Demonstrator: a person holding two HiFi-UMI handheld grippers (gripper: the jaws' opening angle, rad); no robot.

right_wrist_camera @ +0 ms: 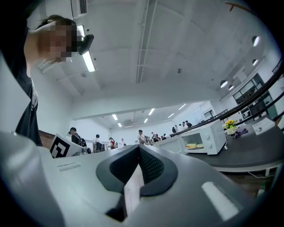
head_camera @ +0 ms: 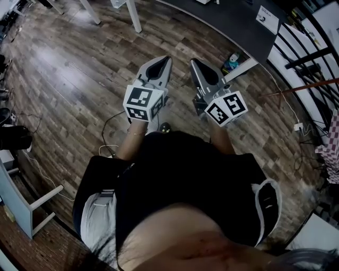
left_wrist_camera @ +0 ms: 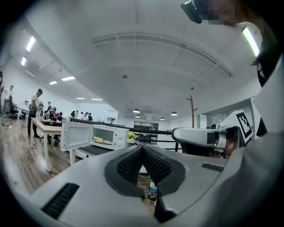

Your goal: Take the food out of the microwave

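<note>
A white microwave (left_wrist_camera: 108, 135) stands on a dark counter with its door (left_wrist_camera: 76, 135) swung open to the left. Flat yellowish food (left_wrist_camera: 101, 140) lies inside it. The right gripper view shows the same microwave (right_wrist_camera: 209, 137) and the food (right_wrist_camera: 194, 145) off to the right, still some way away. In the head view my left gripper (head_camera: 167, 60) and right gripper (head_camera: 193, 63) are held side by side in front of the person's body, above the wooden floor. Both are shut with nothing between their jaws. The head view does not show the microwave.
A dark counter (head_camera: 233, 21) runs across the top of the head view, with white table legs (head_camera: 135, 16) to its left. Yellow flowers (left_wrist_camera: 131, 136) stand beside the microwave, with a white box (right_wrist_camera: 265, 125) further along. Several people stand around a white table (left_wrist_camera: 44, 126). Cables lie on the floor.
</note>
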